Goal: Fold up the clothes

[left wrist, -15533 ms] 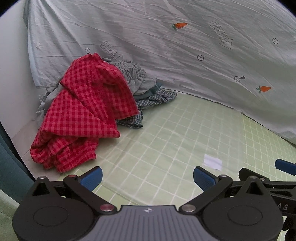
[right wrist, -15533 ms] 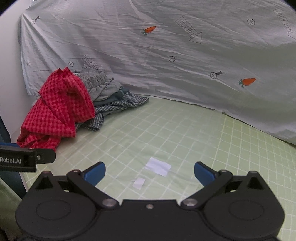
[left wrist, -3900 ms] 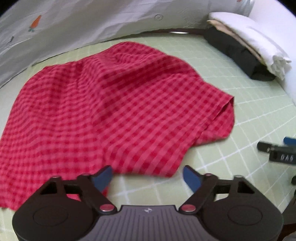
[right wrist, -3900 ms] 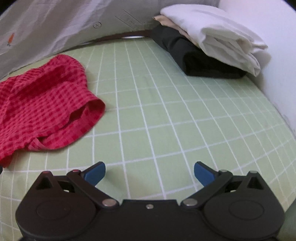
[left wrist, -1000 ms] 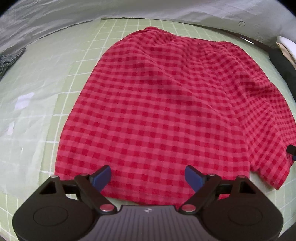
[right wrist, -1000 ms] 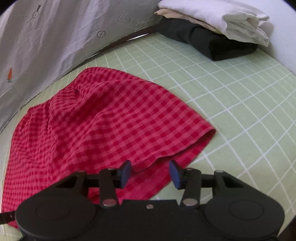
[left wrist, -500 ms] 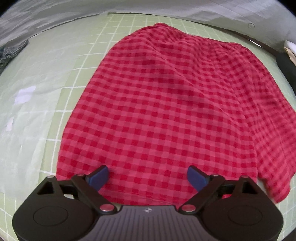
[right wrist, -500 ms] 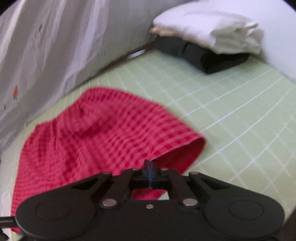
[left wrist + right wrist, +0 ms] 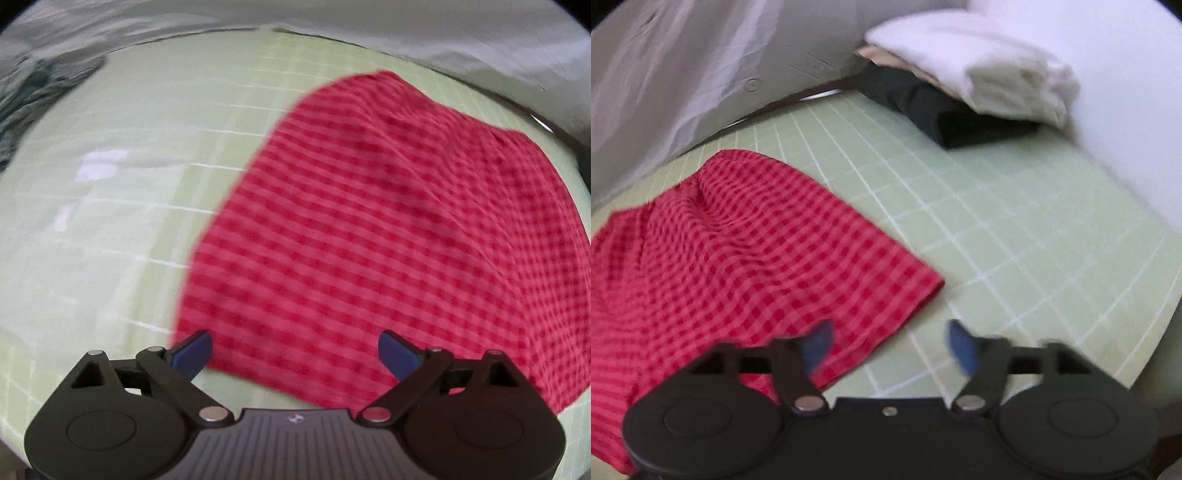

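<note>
Garment: red gingham cloth (image 9: 388, 236), probably shorts or a skirt, lying spread on the pale green grid mat (image 9: 1015, 229), apparently flattened there so a fold can begin from its near hem. Left hand-held gripper (image 9: 295, 354) is hovering released over the near edge, blue fingertips (image 9: 192, 352) straddling the hem without touching. Right hand-held gripper (image 9: 886, 347) is also standing released, grasping nothing, beside the cloth's right corner. Folded white (image 9: 990, 66) and black (image 9: 934, 107) items are sitting stacked at the far corner, likely the finished pile. Backdrop sheet (image 9: 683, 74) is showing small printed marks, blurred and unreadable. No brand lettering is showing on either gripper.
</note>
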The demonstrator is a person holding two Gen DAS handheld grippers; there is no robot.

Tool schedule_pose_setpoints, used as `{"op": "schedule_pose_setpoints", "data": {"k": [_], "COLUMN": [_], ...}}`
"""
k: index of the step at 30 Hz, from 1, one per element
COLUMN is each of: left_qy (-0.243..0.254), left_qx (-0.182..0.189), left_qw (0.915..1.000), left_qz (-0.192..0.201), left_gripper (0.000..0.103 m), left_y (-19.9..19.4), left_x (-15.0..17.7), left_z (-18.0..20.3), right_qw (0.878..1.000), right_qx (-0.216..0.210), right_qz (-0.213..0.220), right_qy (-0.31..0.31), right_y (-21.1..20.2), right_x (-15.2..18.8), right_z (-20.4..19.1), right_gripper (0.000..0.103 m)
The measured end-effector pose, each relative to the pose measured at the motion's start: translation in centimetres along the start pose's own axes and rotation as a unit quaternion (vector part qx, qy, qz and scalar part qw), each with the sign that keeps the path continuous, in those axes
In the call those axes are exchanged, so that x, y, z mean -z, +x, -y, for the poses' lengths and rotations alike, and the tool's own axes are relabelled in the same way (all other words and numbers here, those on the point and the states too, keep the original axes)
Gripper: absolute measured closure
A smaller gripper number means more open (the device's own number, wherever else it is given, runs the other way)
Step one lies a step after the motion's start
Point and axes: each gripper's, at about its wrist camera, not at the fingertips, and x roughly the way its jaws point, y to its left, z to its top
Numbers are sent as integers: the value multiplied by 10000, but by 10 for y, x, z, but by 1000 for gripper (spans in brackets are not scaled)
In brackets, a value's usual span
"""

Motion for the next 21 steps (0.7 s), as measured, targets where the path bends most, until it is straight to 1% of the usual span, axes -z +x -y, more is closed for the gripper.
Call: {"op": "schedule_pose_setpoints", "data": {"k": [2,4,8,10,11,12,13,14,15,16,17,18,20,21], "left_qy": [-258,-525,-817,-971,-1038,-1076,-1073,-950,-827,-692,-536,-428,-284,-180], "left_qx": [76,120,-10,159,256,328,374,342,310,277,227,152,3,-162], "left_qw": [9996,9985,9965,9950,9941,9935,9934,9947,9958,9968,9978,9983,9981,9974], "left_qz": [0,33,151,167,171,161,165,209,253,287,302,367,555,682], "left_gripper": [7,7,8,9,14,23,28,35,49,59,82,96,97,99], "left_y": [-4,-7,-8,-5,-3,-2,0,0,1,1,2,0,-4,-9], "left_x": [-1,-1,0,0,0,1,2,2,2,3,2,2,0,-1], "left_z": [-16,-30,-50,-58,-59,-59,-57,-53,-49,-44,-40,-35,-32,-29], "right_qw": [9992,9985,9977,9973,9970,9968,9968,9968,9968,9966,9964,9963,9961,9961], "right_qx": [18,23,-44,-64,-79,-86,-83,-79,-76,-66,-48,-26,-3,-1], "right_qz": [200,201,175,140,116,78,50,24,7,-9,-22,-33,-48,-44], "right_qy": [-343,-500,-651,-719,-756,-785,-789,-789,-798,-820,-841,-859,-882,-884], "right_y": [-2,-1,1,2,3,4,4,3,3,3,3,3,3,3], "right_x": [-1,-2,-4,-3,-2,-2,-1,1,1,1,2,2,2,1], "right_z": [-7,-16,-28,-33,-35,-38,-41,-44,-46,-48,-49,-50,-53,-53], "right_gripper": [0,0,0,0,0,0,0,0,0,0,0,0,0,0]}}
